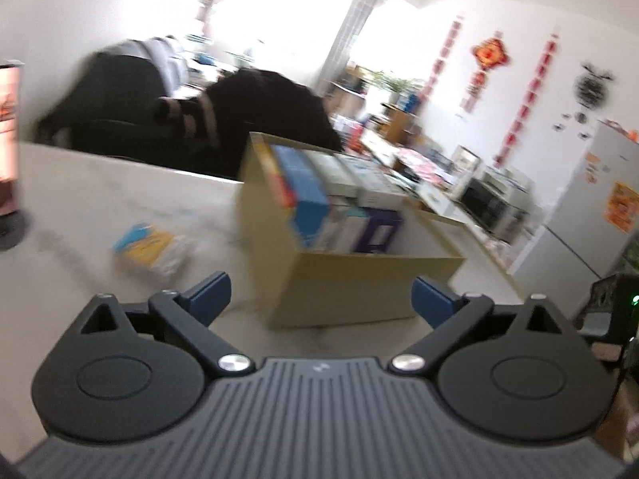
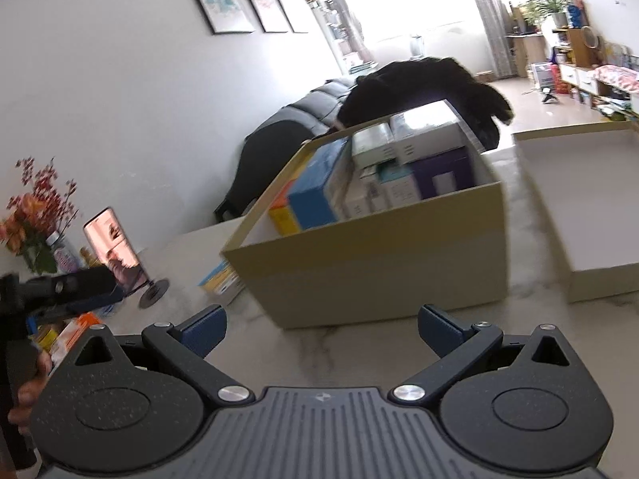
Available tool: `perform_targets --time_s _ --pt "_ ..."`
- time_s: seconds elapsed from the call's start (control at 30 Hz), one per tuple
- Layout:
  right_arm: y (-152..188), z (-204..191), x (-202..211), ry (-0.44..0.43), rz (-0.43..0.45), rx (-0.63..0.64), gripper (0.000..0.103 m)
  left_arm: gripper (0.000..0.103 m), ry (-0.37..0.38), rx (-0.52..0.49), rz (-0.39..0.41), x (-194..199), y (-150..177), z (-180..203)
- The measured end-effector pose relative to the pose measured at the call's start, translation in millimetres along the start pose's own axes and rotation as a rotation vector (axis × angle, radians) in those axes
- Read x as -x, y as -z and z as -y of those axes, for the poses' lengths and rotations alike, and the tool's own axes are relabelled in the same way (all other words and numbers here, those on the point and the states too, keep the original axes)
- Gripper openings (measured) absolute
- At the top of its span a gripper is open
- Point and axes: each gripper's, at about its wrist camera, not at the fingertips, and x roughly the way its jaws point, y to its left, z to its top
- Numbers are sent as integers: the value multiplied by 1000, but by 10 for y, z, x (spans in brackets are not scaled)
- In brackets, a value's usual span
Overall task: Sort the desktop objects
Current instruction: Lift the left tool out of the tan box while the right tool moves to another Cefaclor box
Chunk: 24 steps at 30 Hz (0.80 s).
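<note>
Standing on pale marble table, cardboard box is seen packed with upright cartons — blue carton at its left end. Left gripper is held above table with jaws wide apart, nothing between them. Right gripper likewise spread, empty. Small blue-yellow packet lies flat on table just left of box — view blurred.

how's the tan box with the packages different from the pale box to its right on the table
The tan box is packed with cartons standing on end; the pale box shows only a bare white inside. The tan box's walls stand taller, while the pale box is low and shallow like a tray. The tan box is darker cardboard; the pale box is lighter, with a white lining. Both are open-topped and sit on the marble table.
</note>
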Motion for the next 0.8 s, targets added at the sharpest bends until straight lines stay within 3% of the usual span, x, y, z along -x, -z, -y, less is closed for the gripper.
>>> perform_targets --time_s 0.43,0.8 --pt "319 -656 -366 -121 -127 123 102 103 -229 166 80 893 581 -666" --pt "545 -1240 -581 -208 -213 242 102 103 -360 241 89 1271 987 -971"
